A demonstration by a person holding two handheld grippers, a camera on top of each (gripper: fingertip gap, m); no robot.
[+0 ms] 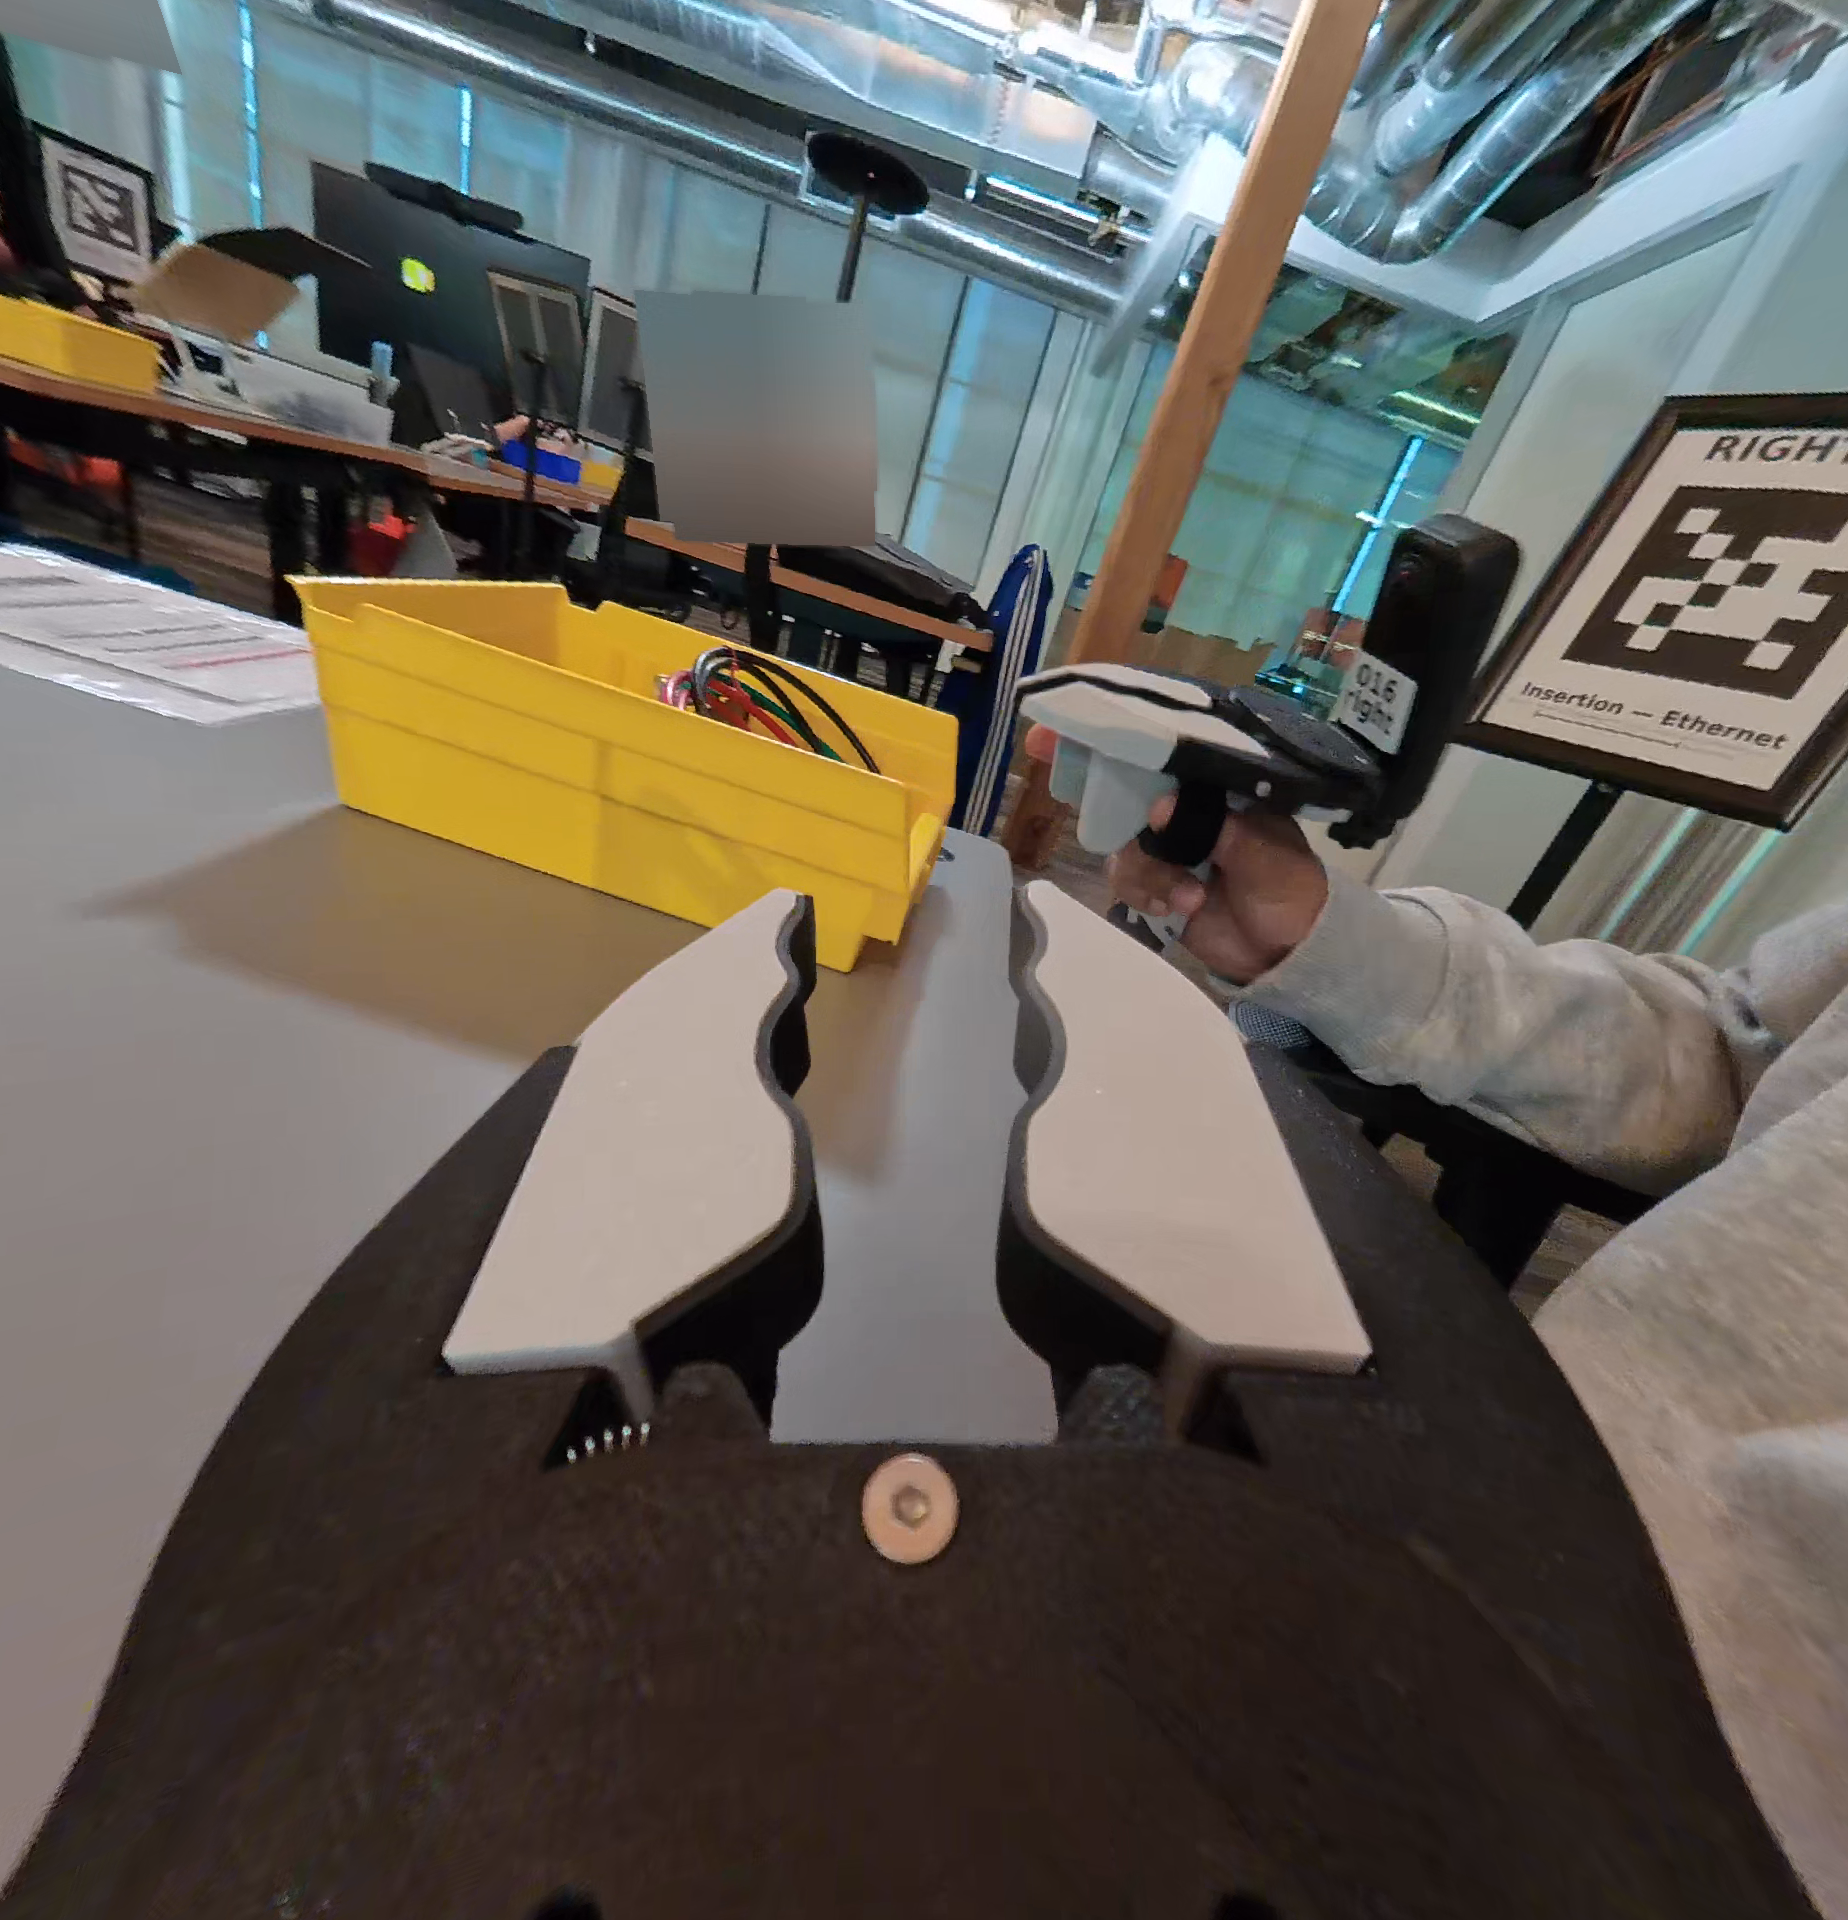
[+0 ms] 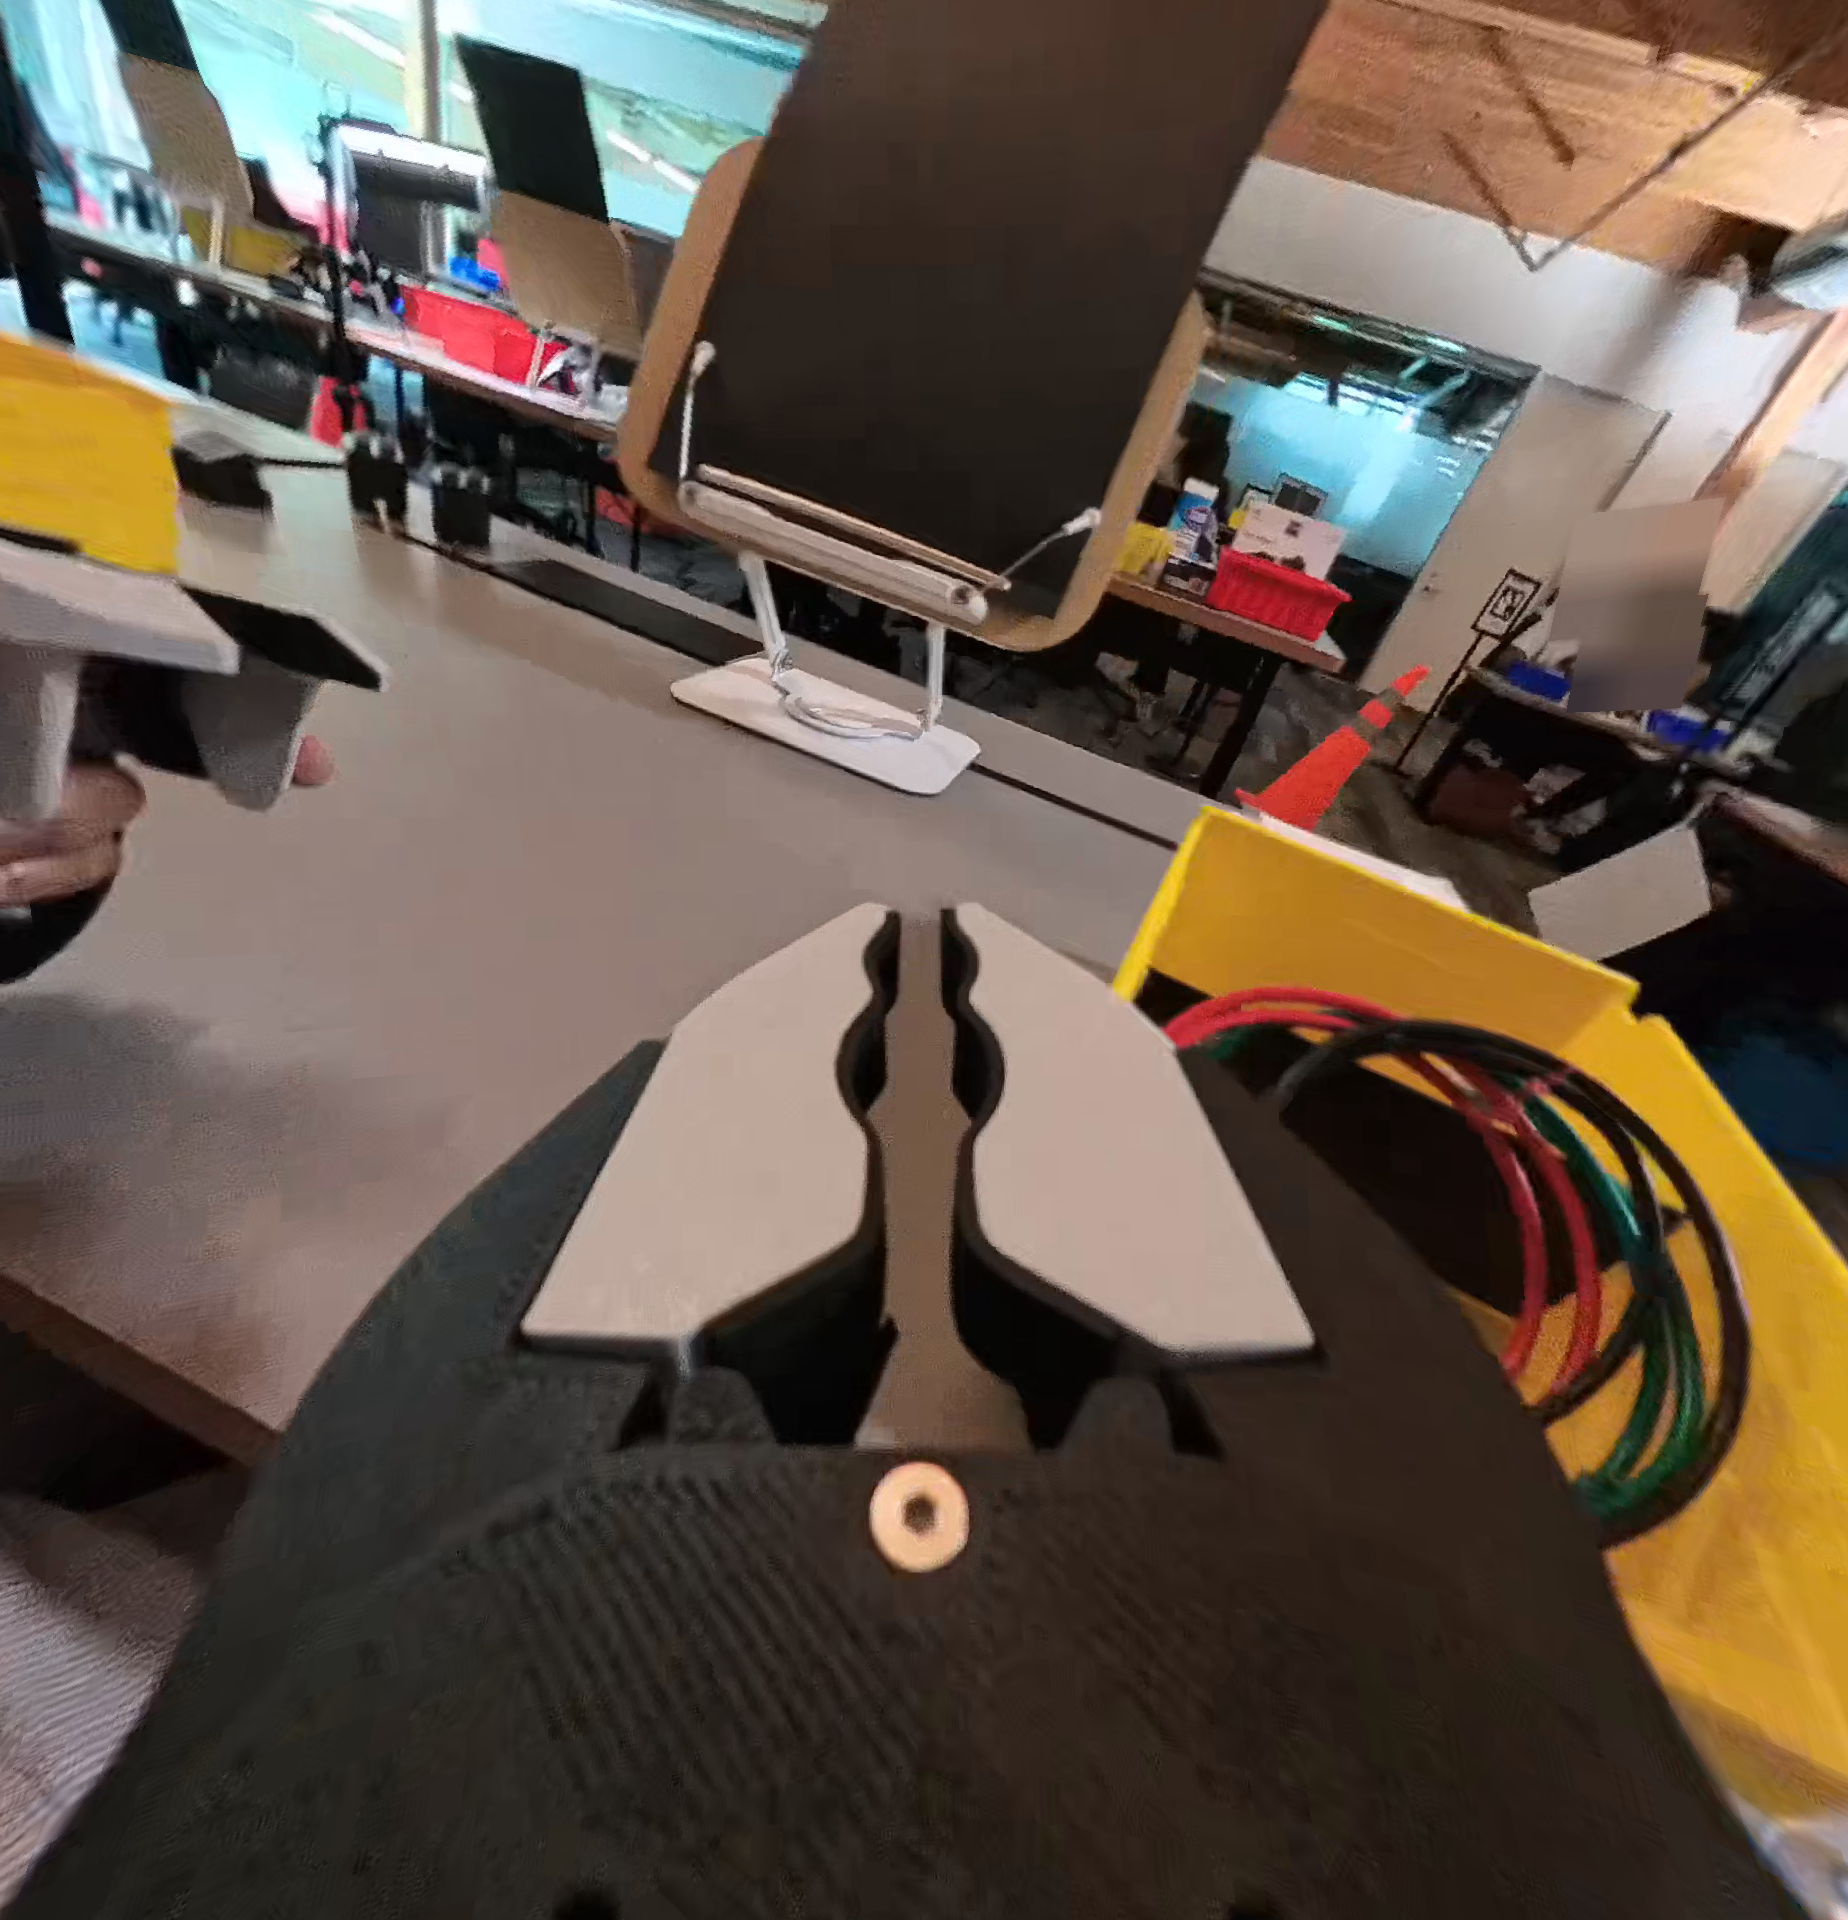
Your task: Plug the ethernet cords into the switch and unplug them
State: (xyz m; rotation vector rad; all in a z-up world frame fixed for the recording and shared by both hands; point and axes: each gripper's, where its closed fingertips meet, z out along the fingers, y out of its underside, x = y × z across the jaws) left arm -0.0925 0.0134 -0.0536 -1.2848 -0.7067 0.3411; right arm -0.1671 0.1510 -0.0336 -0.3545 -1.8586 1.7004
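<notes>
Both grippers, left (image 1: 912, 914) and right (image 2: 920, 920), empty above grey table (image 1: 172, 987), jaws parted, right narrowly; coiled ethernet cords (image 2: 1585, 1226) binned in yellow bin (image 2: 1367, 935) at 3 o'clock, likely for reach; switch unseen.

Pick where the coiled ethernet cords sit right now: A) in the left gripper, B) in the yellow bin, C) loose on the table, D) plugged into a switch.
B: the red, green and black cords lie coiled inside the yellow bin, and neither gripper touches them.
</notes>
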